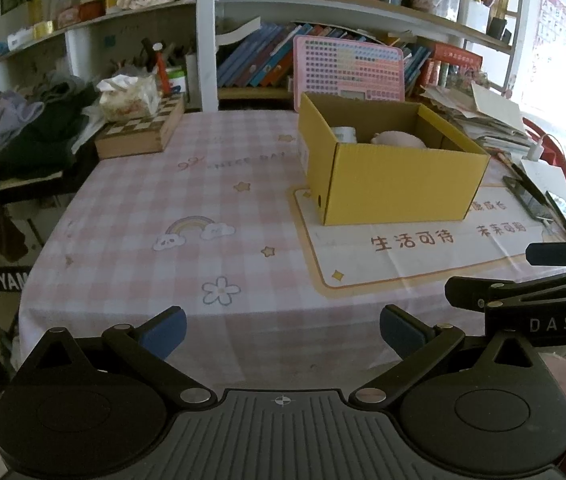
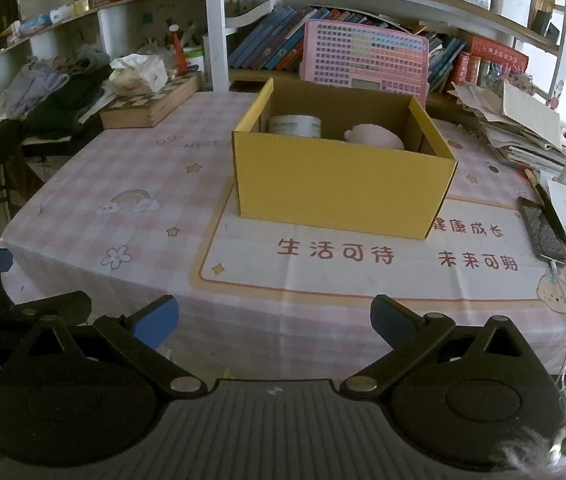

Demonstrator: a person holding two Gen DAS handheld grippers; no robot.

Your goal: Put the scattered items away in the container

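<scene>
A yellow cardboard box [image 1: 395,180] [image 2: 339,184] stands open on the pink checked tablecloth [image 1: 163,200] [image 2: 123,176]. Inside it are a white roll of tape [image 1: 344,133] [image 2: 295,125] and a pale pink rounded item [image 1: 399,139] [image 2: 373,136]. My left gripper [image 1: 283,330] is open and empty, held low over the table's near edge, well short of the box. My right gripper [image 2: 274,320] is open and empty, also near the front edge facing the box. The right gripper's body [image 1: 523,296] shows at the right of the left wrist view.
A chessboard box [image 1: 141,130] with a tissue pack [image 1: 129,96] sits at the back left beside piled clothes [image 1: 27,128]. A pink board [image 2: 365,58] leans behind the box. Two phones [image 2: 543,236] and paper stacks [image 2: 515,128] lie at the right.
</scene>
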